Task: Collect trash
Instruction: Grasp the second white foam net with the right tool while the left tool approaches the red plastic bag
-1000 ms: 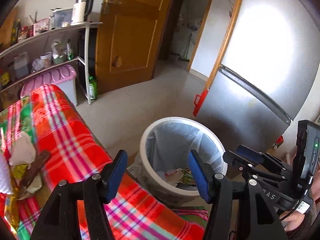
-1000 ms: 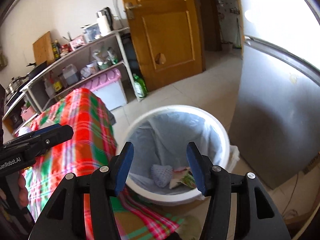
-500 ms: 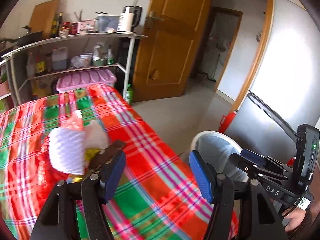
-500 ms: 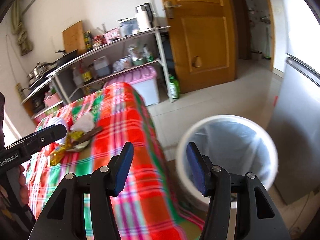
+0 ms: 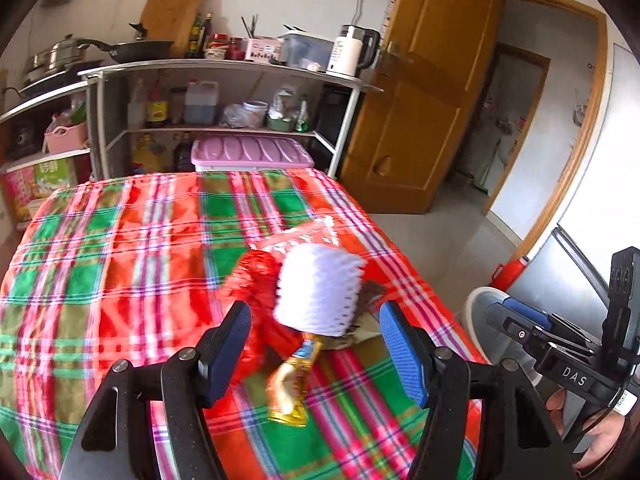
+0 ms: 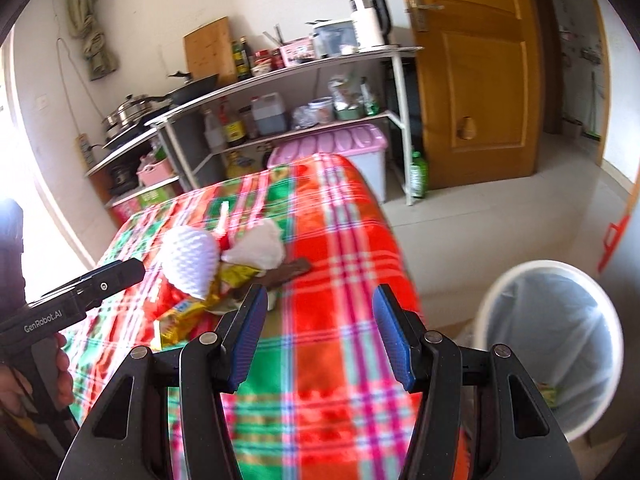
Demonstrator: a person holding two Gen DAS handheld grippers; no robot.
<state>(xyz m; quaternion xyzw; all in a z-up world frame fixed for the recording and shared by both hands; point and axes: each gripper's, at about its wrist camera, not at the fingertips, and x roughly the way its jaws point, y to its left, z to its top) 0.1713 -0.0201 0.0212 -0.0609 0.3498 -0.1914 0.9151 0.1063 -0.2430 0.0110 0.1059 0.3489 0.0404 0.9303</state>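
Trash pile (image 5: 308, 300) heaped mid-tabletop (image 5: 120, 264); left tool (image 5: 316, 356) released, just widened to straddle it; right tool (image 6: 318, 336) released, empty.

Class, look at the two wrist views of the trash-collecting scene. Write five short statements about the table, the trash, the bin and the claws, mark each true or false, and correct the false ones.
1. The white foam net lies on the trash pile on the plaid tablecloth. True.
2. The left claw is clamped on the foam net. False: its jaws stand open, apart from it.
3. The right claw holds nothing. True.
4. The trash bin stands on the table. False: it stands on the floor beside it.
5. The bin has no liner. False: a plastic bag lines it.
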